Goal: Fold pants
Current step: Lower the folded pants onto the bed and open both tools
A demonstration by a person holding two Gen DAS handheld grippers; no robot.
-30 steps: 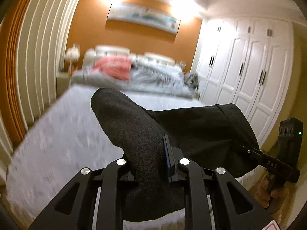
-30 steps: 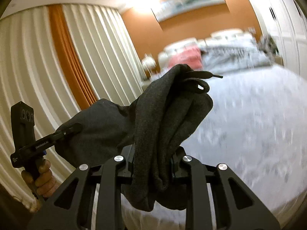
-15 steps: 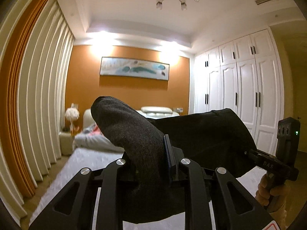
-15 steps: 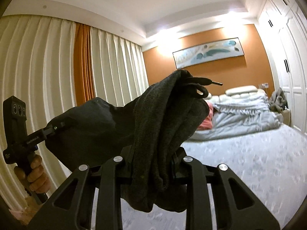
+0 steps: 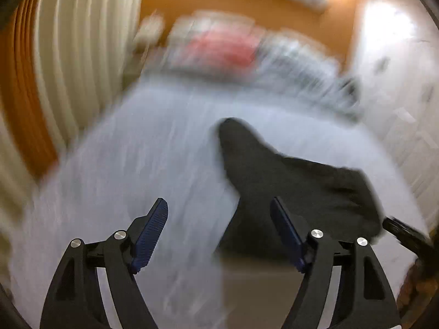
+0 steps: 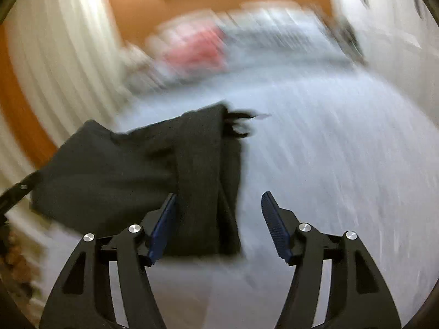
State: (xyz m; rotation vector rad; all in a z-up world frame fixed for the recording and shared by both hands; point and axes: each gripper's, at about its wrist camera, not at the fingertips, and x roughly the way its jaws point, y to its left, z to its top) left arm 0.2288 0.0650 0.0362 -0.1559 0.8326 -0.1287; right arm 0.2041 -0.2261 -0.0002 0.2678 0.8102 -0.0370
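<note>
The dark grey pants lie bunched on the pale grey bedspread, ahead and right of my left gripper. That gripper is open and empty, its right pad next to the cloth. In the right wrist view the pants lie ahead and left of my right gripper, which is open; cloth lies between its jaws, ungripped. A drawstring shows at the far end. Both views are motion-blurred.
A pink pillow and rumpled bedding lie at the bed's head. Cream and orange curtains hang on the left, white wardrobe doors on the right. The other gripper's tip shows at the right edge.
Both grippers have opened and let go of the pants, which dropped onto the bed. The cameras have tilted down from the room to the bedspread.
</note>
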